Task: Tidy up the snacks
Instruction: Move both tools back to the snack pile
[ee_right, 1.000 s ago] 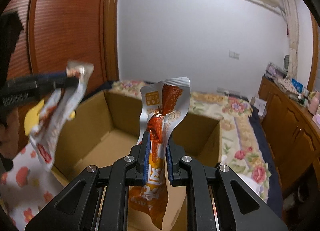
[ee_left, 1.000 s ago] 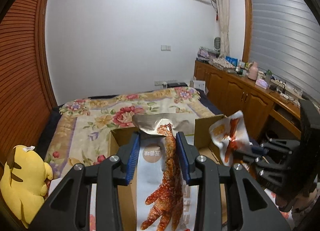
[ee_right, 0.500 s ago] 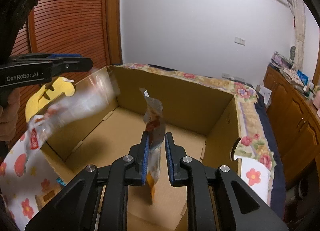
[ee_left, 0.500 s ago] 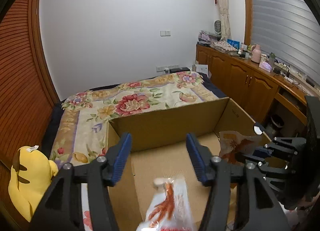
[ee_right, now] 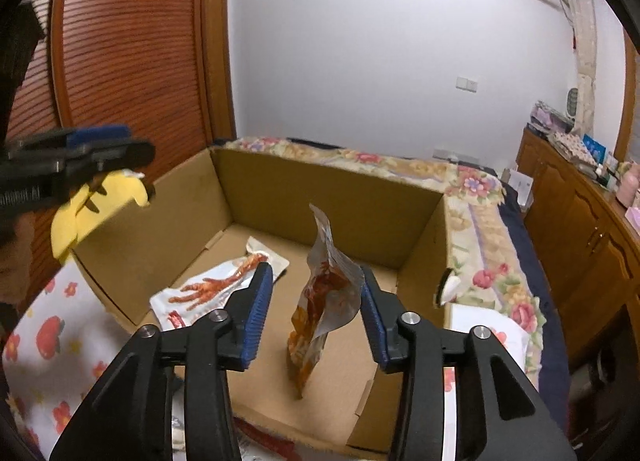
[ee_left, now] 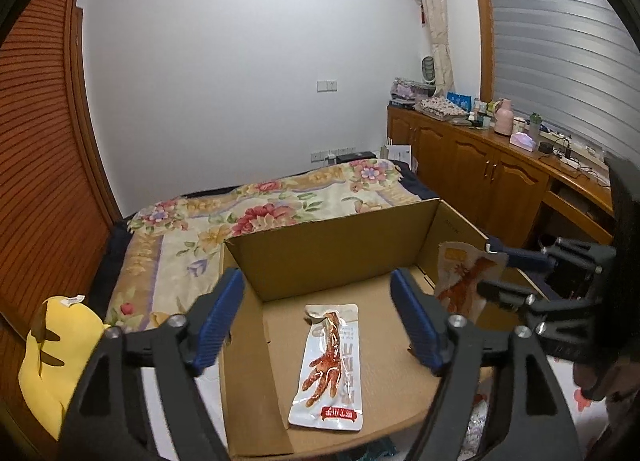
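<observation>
An open cardboard box (ee_left: 328,249) lies on the bed. A white snack packet (ee_left: 330,369) printed with a red chicken foot rests flat on the box floor. My left gripper (ee_left: 316,321) hovers above it, jaws opening wide with nothing between them. My right gripper (ee_right: 314,317) is over the box too. Its jaws are opening, and an orange snack packet (ee_right: 324,301) stands loose between the blue pads, not pressed. The right wrist view also shows the white packet (ee_right: 212,289) and the left gripper (ee_right: 132,145) at the upper left. The left wrist view has the right gripper (ee_left: 490,267) and orange packet (ee_left: 460,281) at its right edge.
A yellow plush toy (ee_left: 52,357) sits left of the box on the floral bedspread (ee_left: 280,205). Wooden cabinets (ee_left: 500,181) with clutter on top line the right wall. A strawberry-print cloth (ee_right: 44,341) and more packets (ee_right: 264,437) lie just in front of the box.
The left gripper has let go of the white packet, which dropped flat onto the box floor. The right gripper's jaws have parted, freeing the orange packet.
</observation>
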`<state>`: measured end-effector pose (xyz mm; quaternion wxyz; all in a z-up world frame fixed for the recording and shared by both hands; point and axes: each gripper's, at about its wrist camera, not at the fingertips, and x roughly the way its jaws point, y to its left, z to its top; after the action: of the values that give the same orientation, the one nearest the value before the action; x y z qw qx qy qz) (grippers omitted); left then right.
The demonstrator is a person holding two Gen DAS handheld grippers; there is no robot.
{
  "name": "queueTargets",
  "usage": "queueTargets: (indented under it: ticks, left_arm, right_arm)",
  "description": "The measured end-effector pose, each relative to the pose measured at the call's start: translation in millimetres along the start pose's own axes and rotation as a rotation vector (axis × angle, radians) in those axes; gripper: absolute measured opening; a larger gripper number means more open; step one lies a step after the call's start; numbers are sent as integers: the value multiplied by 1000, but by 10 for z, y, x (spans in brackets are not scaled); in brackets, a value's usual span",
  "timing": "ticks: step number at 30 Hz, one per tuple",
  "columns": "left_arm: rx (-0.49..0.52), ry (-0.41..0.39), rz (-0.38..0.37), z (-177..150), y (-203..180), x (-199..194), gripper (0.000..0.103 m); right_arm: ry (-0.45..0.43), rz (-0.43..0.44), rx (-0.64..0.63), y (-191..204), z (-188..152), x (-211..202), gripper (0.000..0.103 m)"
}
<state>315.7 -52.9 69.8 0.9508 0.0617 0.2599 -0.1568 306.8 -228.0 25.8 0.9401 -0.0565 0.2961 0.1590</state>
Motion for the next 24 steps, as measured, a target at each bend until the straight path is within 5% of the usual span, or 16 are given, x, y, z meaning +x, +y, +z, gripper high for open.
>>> queueTargets:
  ticks: [13, 24]
  left_arm:
    - [-17, -46, -56, -293, -59, -551, 88]
    - [-28, -10, -71, -1000, -177, -867, 90]
  right_arm:
    - [-93, -36, 17, 4, 25, -712, 47]
    - [-37, -14, 39, 199, -661, -1037, 48]
